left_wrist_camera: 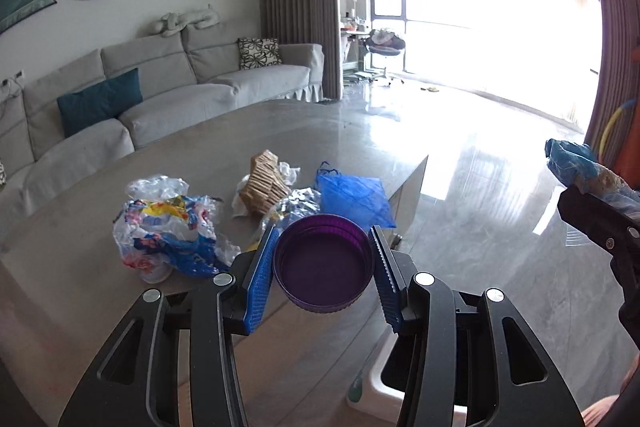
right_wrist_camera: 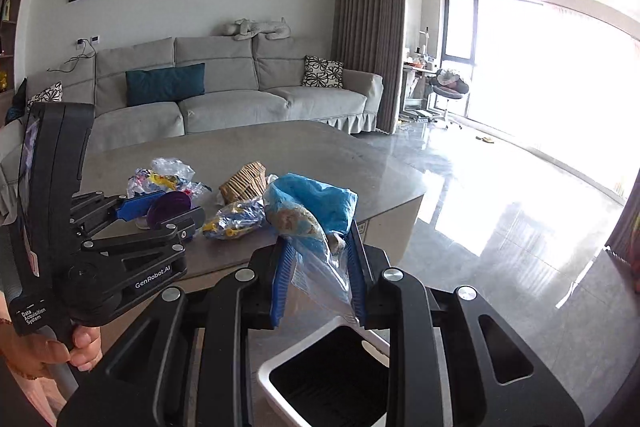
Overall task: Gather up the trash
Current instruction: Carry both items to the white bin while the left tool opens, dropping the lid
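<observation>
From the left wrist view, my left gripper [left_wrist_camera: 323, 267] is clenched on a purple lid [left_wrist_camera: 323, 269], the ribbed rim caught between the two blue fingers [left_wrist_camera: 260, 283], open side facing me. I judge this hold thin: the pads bear on a curved rim, so a small twist of my wrist could let the lid pivot or pop out and roll off the tabletop [left_wrist_camera: 80, 267]. Ahead of the fingers lie a crumpled printed wrapper [left_wrist_camera: 168, 231], a tan wad [left_wrist_camera: 266, 183] and a blue plastic bag [left_wrist_camera: 352, 193], all uncollected; below the fingers only a corner of the white bin [left_wrist_camera: 384, 387] shows, so releasing here risks a miss. From the right wrist view, my right gripper [right_wrist_camera: 320, 275] is grasping a blue bag of scraps [right_wrist_camera: 316, 211] by its clear lower film, with the bulk standing above the fingers. That top-heavy load could flop over or slide through the slick film. The bin's [right_wrist_camera: 280, 359] dark opening sits directly beneath the fingers, so a drop here looks likely to land, but the film may cling to the pads. The left gripper [right_wrist_camera: 168, 213] is close on that side; swinging both toward the bin together could make them collide.
</observation>
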### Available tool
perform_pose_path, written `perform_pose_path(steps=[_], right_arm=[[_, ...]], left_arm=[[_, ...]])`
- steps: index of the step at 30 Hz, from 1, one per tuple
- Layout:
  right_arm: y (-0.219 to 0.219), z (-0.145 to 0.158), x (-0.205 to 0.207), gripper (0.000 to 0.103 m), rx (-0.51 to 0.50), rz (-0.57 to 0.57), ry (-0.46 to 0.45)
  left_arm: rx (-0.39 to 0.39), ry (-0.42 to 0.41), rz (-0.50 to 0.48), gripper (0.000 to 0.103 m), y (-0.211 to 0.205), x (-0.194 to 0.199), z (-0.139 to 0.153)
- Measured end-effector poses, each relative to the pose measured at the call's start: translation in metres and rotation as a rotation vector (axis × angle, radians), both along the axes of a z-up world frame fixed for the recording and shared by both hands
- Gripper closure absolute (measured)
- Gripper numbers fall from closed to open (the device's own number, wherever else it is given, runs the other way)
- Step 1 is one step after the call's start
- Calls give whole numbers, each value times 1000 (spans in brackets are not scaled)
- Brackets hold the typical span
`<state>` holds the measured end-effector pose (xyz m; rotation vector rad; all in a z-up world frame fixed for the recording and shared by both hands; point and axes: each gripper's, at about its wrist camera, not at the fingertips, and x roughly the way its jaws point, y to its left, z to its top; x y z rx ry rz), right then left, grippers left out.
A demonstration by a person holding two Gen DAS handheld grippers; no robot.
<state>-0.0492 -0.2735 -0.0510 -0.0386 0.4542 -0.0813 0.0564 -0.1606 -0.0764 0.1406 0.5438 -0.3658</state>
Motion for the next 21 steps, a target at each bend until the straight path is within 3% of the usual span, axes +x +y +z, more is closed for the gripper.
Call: perform_pose_path(steps=[4,10,21], right_arm=[[-27,-13,-16,76,-6,-54,19],[-54,-41,-19,76,-6,-78,63],[-83,-83,-1,76,40,-64,150]], left_arm=[[-5,26,-72,56,-37,-9,-15],[52,59,-118,56,-77,-11,-42],[90,142,-152,56,-109,-1,-100]])
